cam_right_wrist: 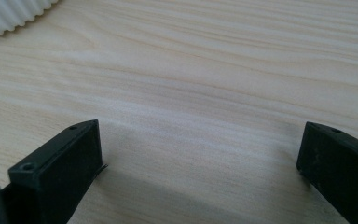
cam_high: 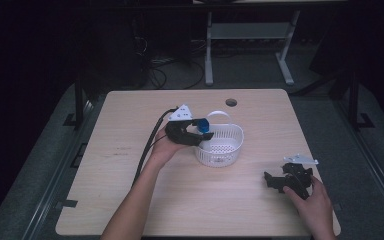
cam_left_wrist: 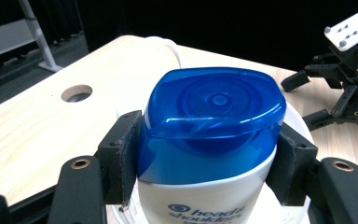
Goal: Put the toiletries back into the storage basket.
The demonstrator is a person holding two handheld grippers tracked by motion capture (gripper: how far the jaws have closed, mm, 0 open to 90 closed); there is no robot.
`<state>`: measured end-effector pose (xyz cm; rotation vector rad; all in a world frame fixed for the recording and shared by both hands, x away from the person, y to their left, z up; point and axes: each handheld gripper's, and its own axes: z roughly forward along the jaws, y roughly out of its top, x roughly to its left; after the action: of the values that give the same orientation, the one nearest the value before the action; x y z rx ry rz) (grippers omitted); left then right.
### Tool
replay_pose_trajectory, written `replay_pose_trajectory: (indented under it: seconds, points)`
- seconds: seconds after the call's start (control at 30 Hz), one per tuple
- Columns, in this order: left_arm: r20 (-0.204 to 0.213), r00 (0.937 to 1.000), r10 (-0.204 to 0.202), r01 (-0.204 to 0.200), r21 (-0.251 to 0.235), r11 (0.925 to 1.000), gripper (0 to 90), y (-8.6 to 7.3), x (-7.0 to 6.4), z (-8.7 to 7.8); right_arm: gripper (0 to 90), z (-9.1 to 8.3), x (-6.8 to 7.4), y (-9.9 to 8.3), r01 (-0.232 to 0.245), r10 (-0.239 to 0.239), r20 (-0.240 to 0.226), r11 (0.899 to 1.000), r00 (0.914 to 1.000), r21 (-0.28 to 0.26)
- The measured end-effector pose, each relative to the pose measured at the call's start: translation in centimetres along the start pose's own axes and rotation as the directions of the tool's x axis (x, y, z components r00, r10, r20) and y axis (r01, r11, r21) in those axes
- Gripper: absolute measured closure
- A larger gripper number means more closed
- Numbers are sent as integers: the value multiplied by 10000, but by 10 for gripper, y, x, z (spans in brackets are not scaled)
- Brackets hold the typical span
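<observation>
A white shampoo bottle with a blue cap is clamped between the pads of my left gripper. In the high view that left gripper holds the bottle over the left rim of a white perforated basket with a raised handle. My right gripper rests low on the bare wooden table, jaws wide apart with nothing between them. The high view shows the right gripper near the table's front right, and the left gripper view shows it farther off.
The table has a round cable hole at its back edge. A ribbed white basket wall sits at the top left of the right gripper view. Desk legs and cables lie on the floor beyond the table.
</observation>
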<state>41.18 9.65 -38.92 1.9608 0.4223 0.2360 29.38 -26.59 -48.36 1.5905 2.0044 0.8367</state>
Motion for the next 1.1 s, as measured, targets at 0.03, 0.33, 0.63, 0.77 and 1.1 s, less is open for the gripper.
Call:
replay_pose_trajectory:
  seconds: [0.03,0.33,0.63,0.77,1.1]
  points:
    - [0,10000,0,0,0,10000,365,0,0,0,0,0,0,0,0,0,0,10000,10000,0]
    - [95,9997,213,-213,27,9998,361,0,-5,0,0,0,0,0,0,0,0,10000,10000,-1]
    - [325,9994,153,-150,-97,9998,335,0,-10,0,0,0,0,0,0,0,-2,10000,10000,0]
    - [306,9995,104,-104,18,9999,270,0,-11,0,0,0,0,0,0,0,-2,10000,10000,-1]
    - [77,10000,-14,14,70,10000,138,4,-9,-9,0,0,0,0,-3,3,0,10000,10000,1]
